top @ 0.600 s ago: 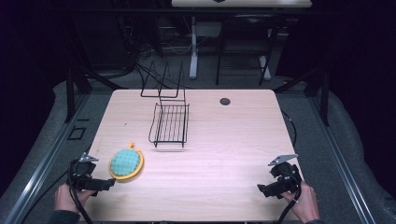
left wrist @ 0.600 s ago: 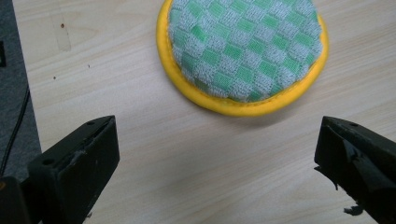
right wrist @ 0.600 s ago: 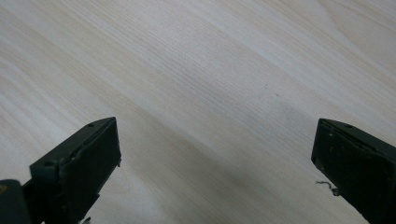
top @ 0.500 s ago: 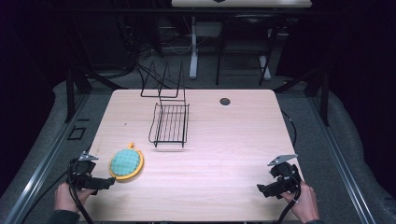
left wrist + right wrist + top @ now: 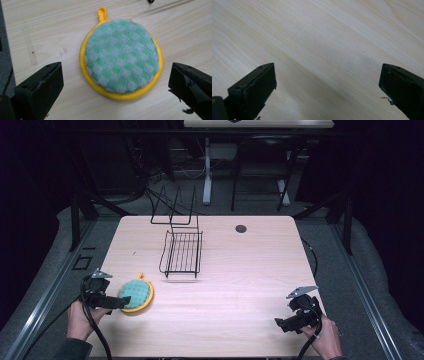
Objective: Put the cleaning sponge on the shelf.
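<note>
A round pot holder [image 5: 136,293] with a green checked face, a yellow rim and a yellow loop lies flat on the wooden table [image 5: 240,270] at the front left. My left gripper [image 5: 120,303] is right beside it on its left, open, and its jaws stand wide apart on either side of the pot holder [image 5: 122,59] without touching it. Held low at the front right corner, my right gripper [image 5: 278,324] is open over bare wood [image 5: 324,50] with nothing between its fingers.
A black wire rack [image 5: 182,252] lies on the table behind the pot holder, with an upright wire frame [image 5: 174,207] behind it at the far edge. A round dark grommet [image 5: 241,228] sits at the back centre. Cables trail from both grippers off the front edge.
My left gripper has edged right, closer to the pot holder. The right gripper has stayed where it was.
</note>
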A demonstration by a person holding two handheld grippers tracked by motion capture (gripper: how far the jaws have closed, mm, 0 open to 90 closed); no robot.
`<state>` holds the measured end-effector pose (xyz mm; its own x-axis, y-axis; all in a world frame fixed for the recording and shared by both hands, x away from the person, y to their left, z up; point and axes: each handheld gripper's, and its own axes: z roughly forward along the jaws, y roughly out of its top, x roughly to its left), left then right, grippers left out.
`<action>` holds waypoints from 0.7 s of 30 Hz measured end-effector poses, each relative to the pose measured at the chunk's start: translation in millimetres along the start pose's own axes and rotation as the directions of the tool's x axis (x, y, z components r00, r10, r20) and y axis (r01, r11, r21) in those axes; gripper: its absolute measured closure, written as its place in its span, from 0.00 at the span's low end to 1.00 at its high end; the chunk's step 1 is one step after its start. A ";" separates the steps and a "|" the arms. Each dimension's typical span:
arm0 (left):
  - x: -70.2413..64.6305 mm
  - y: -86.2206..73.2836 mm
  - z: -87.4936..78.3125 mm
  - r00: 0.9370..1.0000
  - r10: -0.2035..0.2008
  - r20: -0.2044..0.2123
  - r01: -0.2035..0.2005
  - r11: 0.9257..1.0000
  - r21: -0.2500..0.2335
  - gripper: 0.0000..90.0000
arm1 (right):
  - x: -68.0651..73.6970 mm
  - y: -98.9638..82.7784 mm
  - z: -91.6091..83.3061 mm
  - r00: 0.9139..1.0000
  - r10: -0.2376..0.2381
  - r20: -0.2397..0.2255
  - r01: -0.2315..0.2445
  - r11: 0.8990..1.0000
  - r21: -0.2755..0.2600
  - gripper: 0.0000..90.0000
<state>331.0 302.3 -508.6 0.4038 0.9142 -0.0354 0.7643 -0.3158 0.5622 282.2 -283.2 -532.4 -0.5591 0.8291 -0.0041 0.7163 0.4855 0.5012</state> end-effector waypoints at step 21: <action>13.9 18.0 45.4 0.999 -0.047 0.002 0.047 0.996 0.078 0.21 | 0.9 -2.0 2.7 1.000 0.000 -0.018 0.001 1.000 0.013 0.01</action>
<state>373.2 297.8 -536.5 0.3681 0.9276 -0.0633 0.8191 -0.2914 0.4941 281.5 -282.7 -535.7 -0.5669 0.8237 0.0116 0.7213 0.4895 0.4899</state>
